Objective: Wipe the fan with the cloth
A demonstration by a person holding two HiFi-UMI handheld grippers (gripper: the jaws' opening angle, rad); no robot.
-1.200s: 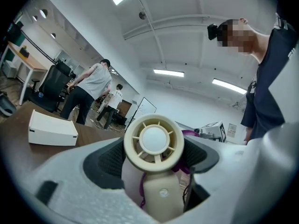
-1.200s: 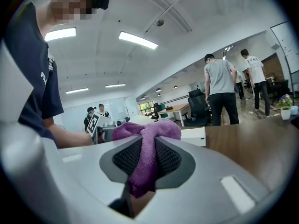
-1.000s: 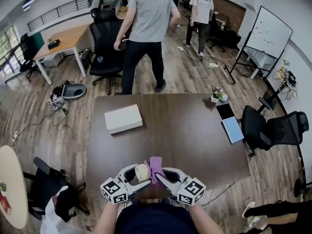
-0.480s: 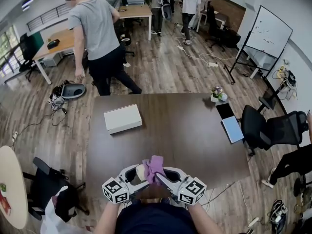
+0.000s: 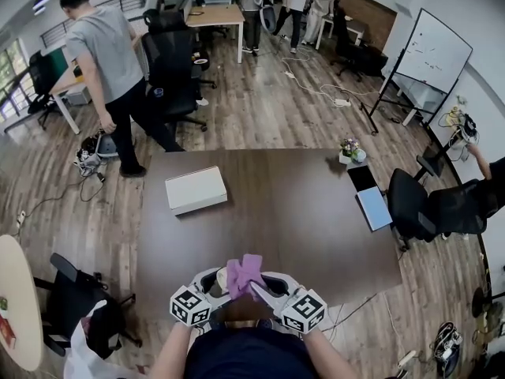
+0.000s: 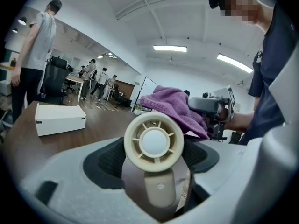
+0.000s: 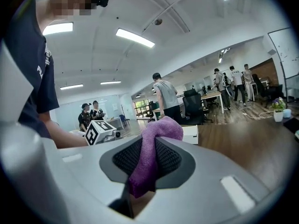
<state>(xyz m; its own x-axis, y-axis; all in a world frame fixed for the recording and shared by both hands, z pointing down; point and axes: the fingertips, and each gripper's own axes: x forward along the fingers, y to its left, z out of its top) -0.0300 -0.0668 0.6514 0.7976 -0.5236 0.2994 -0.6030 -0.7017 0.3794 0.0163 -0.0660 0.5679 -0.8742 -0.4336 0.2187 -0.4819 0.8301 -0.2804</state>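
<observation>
Fingers [image 6: 103, 161] of the left gripper [image 6: 153, 158] clamp the fan [image 6: 154, 143]; the right gripper [image 7: 148, 159] pinches the cloth [image 7: 161, 128] against its rim.

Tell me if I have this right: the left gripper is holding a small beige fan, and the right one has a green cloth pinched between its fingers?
One detail is off: the cloth is purple, not green, as the right gripper view shows. The rest stands: the left gripper holds the small beige fan, and the right gripper has the cloth pinched between its fingers.
</observation>
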